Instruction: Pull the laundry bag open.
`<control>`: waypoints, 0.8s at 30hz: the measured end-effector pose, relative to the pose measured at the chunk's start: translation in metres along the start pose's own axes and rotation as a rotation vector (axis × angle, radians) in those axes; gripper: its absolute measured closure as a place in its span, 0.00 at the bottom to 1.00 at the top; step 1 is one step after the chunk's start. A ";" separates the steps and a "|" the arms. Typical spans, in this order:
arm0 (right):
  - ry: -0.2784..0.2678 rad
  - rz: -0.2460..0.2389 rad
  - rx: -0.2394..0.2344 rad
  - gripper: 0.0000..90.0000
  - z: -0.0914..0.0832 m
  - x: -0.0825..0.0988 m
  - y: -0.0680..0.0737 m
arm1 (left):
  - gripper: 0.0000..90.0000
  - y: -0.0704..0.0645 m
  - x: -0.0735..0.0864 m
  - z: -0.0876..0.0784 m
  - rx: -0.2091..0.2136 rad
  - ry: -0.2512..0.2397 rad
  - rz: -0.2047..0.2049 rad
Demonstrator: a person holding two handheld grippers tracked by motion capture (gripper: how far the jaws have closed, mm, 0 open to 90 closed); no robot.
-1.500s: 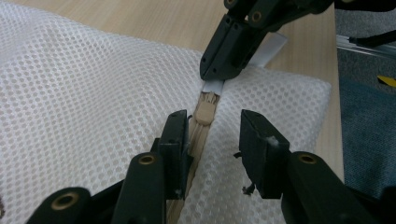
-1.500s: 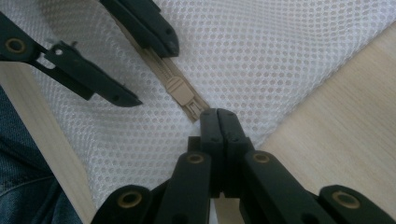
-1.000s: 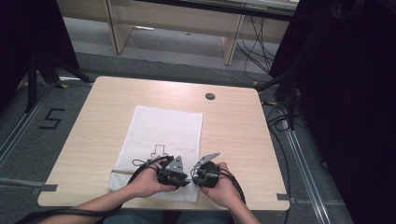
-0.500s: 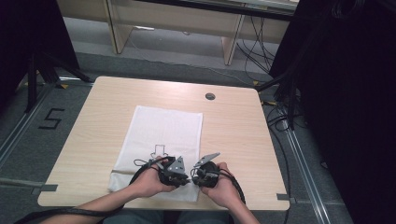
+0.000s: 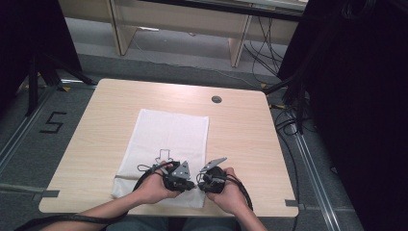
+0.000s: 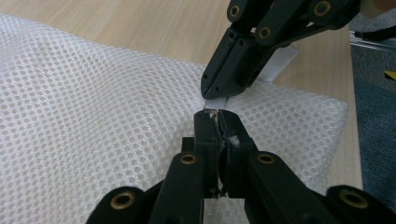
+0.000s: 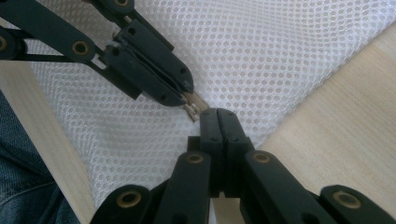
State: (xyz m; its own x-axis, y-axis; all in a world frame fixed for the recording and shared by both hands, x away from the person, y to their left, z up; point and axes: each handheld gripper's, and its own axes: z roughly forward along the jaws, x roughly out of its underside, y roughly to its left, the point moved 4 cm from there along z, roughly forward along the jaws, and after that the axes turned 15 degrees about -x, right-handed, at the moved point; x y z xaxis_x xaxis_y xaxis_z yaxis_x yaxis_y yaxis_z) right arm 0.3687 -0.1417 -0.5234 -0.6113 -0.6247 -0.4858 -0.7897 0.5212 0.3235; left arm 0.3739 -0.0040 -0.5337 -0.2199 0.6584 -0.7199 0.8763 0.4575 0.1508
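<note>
A white mesh bag point(image 5: 168, 139) lies flat on the wooden table point(image 5: 250, 144), with a black outline drawing on it. Both grippers meet tip to tip at its near edge. My left gripper point(image 6: 215, 114) has just been closing and now pinches a small metal zipper pull point(image 7: 197, 105) between its pads. The mesh bag point(image 6: 93, 93) spreads out behind it. My right gripper point(image 7: 218, 113) is shut on the bag's edge point(image 6: 215, 101) right next to the pull. In the high view the left gripper point(image 5: 191, 184) and the right gripper point(image 5: 200, 184) point at each other, a hand around each.
A round cable hole point(image 5: 216, 99) sits in the table's far right part. Bare wood point(image 7: 336, 135) lies right of the bag. Cables trail from both grippers toward the front edge. Desk legs and floor cables stand beyond the table.
</note>
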 end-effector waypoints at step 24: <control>0.000 0.001 0.006 1.00 0.000 0.000 0.000 | 0.97 -0.002 -0.001 0.001 0.004 0.001 0.030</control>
State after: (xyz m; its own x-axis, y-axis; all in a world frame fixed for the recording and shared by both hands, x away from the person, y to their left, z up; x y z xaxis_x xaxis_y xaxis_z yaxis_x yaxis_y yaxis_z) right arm 0.3684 -0.1413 -0.5236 -0.6125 -0.6240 -0.4853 -0.7885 0.5259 0.3190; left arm 0.3729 -0.0059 -0.5334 -0.1939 0.6720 -0.7147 0.8841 0.4354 0.1696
